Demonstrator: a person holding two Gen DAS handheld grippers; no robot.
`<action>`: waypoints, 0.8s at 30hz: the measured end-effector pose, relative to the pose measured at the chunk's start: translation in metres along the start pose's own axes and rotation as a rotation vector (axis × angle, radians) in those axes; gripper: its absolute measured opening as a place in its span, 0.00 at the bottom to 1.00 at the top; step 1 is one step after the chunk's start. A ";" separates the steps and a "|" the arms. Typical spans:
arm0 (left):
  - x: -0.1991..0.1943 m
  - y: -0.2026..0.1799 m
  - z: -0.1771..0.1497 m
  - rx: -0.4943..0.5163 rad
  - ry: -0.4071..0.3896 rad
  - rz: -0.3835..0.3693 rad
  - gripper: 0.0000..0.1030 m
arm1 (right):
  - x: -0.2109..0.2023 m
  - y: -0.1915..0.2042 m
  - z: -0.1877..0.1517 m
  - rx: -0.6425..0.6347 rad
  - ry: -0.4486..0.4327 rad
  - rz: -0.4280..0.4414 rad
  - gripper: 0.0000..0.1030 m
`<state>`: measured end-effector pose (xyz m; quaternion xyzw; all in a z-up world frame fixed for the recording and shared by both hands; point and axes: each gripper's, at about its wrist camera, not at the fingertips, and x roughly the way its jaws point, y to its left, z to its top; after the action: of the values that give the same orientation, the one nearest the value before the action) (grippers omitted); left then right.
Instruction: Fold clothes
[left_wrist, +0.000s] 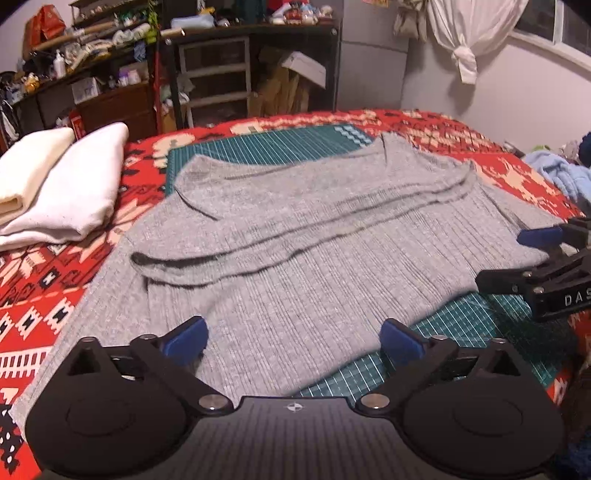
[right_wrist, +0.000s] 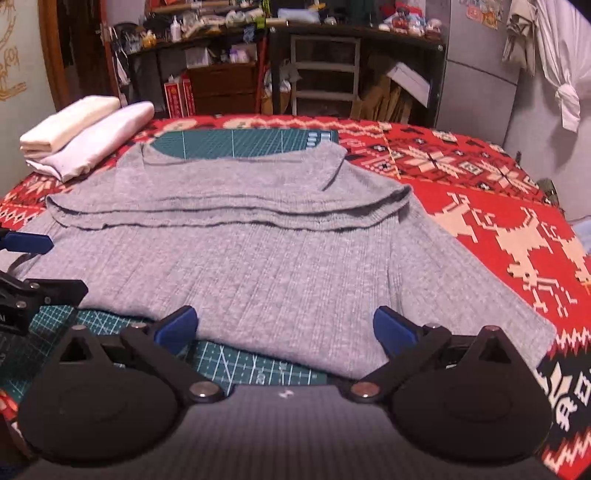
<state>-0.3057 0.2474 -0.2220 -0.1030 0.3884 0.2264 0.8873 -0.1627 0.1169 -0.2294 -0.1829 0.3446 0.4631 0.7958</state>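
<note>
On the far left of the bed lie two folded cream-white cloths (left_wrist: 55, 184), side by side, resting on the red patterned blanket with white and black figures (right_wrist: 480, 206). They are near the left edge of the grey garment but do not touch it.

In the middle, the grey ribbed knitted sweater (left_wrist: 295, 258) is spread flat. It lies mostly on a dark green cutting mat with a white grid (left_wrist: 266, 147), and its sides go over the mat onto the blanket. The far part of the sweater is folded toward the near side, so that several layered edges run across it from left to right.

The left gripper (left_wrist: 293, 339), black with blue pads, is at the near hem of the sweater. Its jaws stand wide apart and nothing is between them; the left blue fingertip (left_wrist: 186, 338) is over the grey knit, the other one is at the border of the knit and the mat.

More to the right, the right gripper (right_wrist: 286, 328) is also at the near hem, with jaws spread wide and empty. Each gripper is seen at the edge of the other camera view, so they are just beside each other.

Behind the bed stand dark cluttered shelves (right_wrist: 258, 55), and at the right a knotted white curtain (left_wrist: 461, 44) hangs at the wall.
</note>
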 end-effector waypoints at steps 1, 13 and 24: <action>0.000 -0.001 0.000 0.008 0.009 0.000 1.00 | 0.000 0.000 0.002 -0.004 0.017 0.002 1.00; 0.003 -0.006 0.004 0.047 0.056 0.019 1.00 | 0.003 0.003 0.005 -0.025 0.053 0.000 1.00; -0.017 0.020 0.018 0.015 0.000 0.087 0.60 | -0.015 -0.009 0.022 0.075 0.003 -0.008 1.00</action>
<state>-0.3143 0.2662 -0.1971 -0.0793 0.3941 0.2619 0.8774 -0.1521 0.1167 -0.2036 -0.1549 0.3622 0.4464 0.8035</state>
